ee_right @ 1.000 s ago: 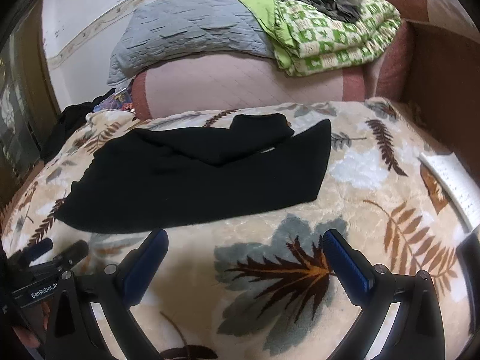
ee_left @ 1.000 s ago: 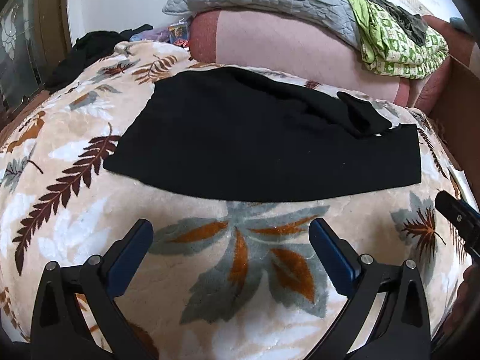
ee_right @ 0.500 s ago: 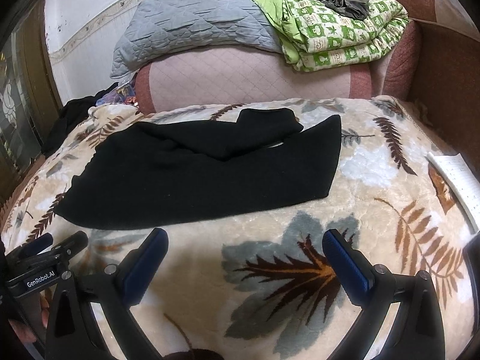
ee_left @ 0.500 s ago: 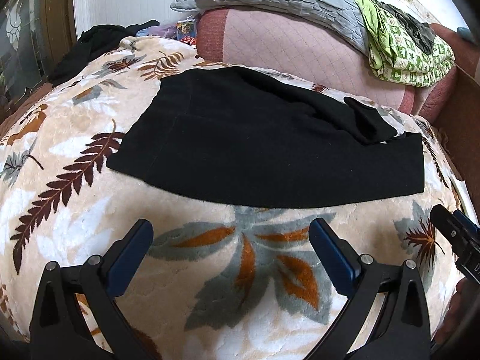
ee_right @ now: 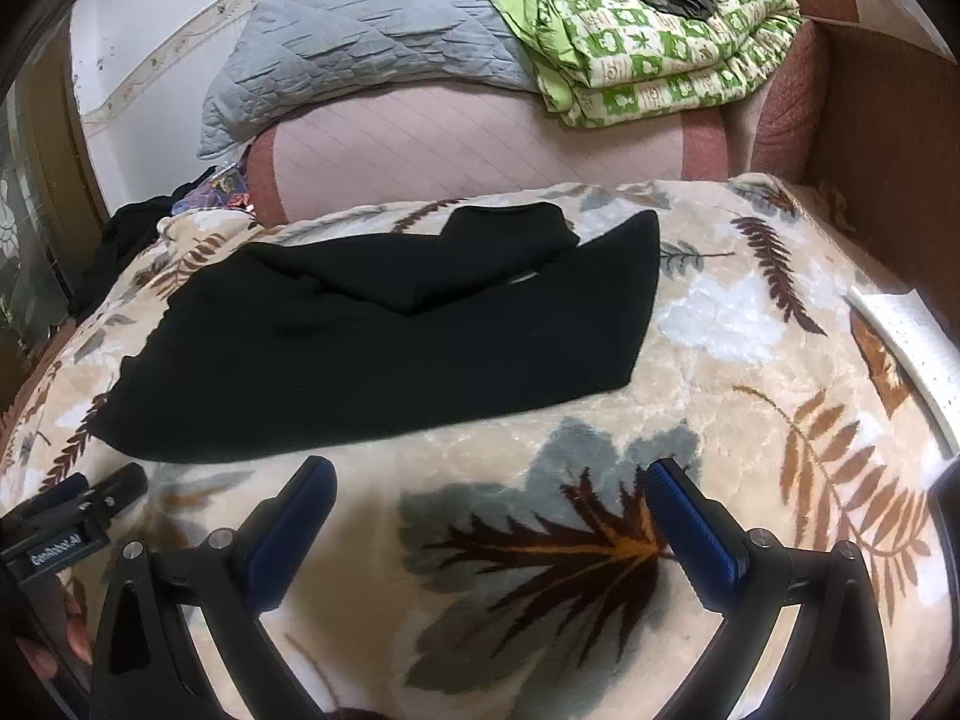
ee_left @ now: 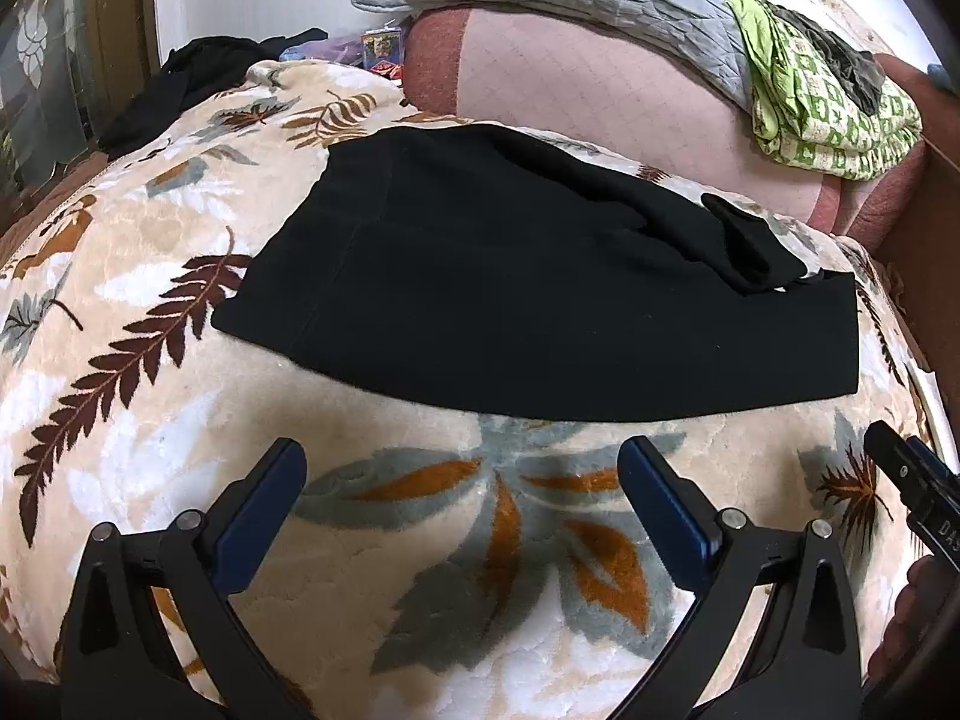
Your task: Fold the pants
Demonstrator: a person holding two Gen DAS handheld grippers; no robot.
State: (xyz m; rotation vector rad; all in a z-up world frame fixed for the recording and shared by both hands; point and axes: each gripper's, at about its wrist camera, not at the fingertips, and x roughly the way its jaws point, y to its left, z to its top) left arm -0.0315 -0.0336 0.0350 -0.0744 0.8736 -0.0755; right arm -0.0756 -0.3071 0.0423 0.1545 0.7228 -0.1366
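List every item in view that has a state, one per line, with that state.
Black pants: lying flat on the leaf-print blanket, partly folded, one flap doubled over on top.
Left hand-held gripper: open, empty, above the blanket short of the pants.
Right hand-held gripper: open, empty, also short of the pants.
Green checked quilt: folded, stacked at the back.

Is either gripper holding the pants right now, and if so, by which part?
Nothing is held. The left gripper and the right gripper are both open over the blanket, short of the near edge of the black pants.
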